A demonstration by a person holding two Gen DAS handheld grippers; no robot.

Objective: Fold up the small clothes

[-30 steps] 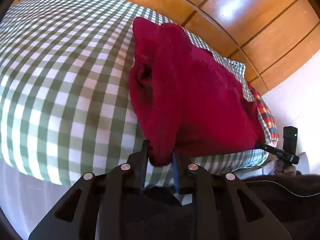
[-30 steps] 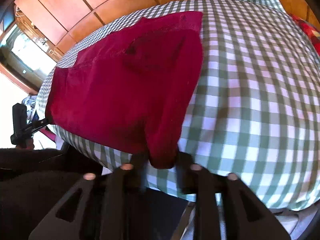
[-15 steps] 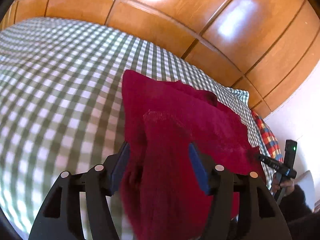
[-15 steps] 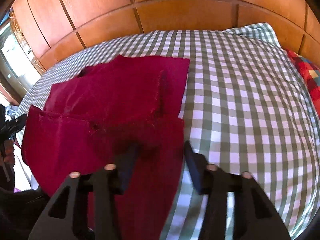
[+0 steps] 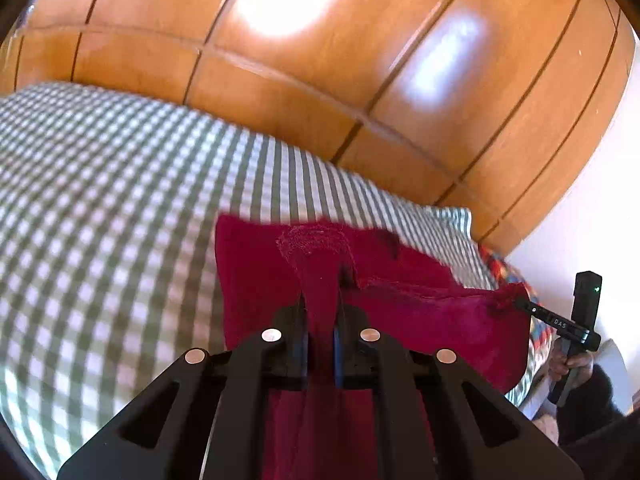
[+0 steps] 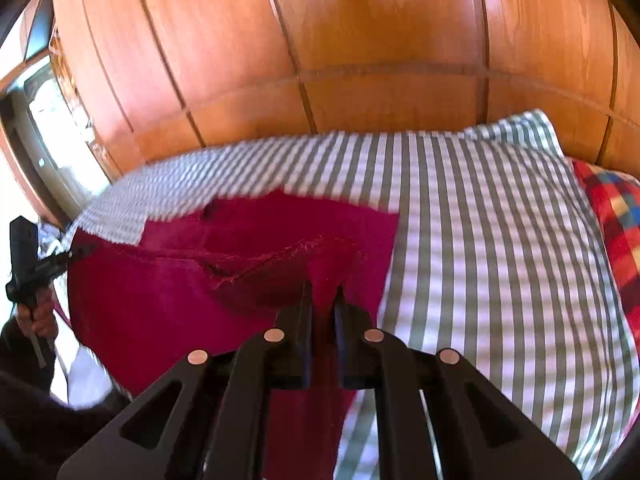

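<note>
a red garment (image 5: 420,312) is pinched at its near edge by the left gripper (image 5: 320,304) and right gripper (image 6: 322,296), lifted over the part lying on the green-checked bed (image 5: 100,220). a fold is judged under way; next, the held edge must be laid onto the far edge.

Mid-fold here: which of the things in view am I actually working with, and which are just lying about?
In the job:
- dark red fabric garment, near edge lifted
- left gripper, shut on the garment
- right gripper, shut on the garment
- green-and-white checked bedcover, the folding surface

Lying about:
- red, yellow and blue plaid cloth at the bed's edge
- glossy wooden panelled wall
</note>
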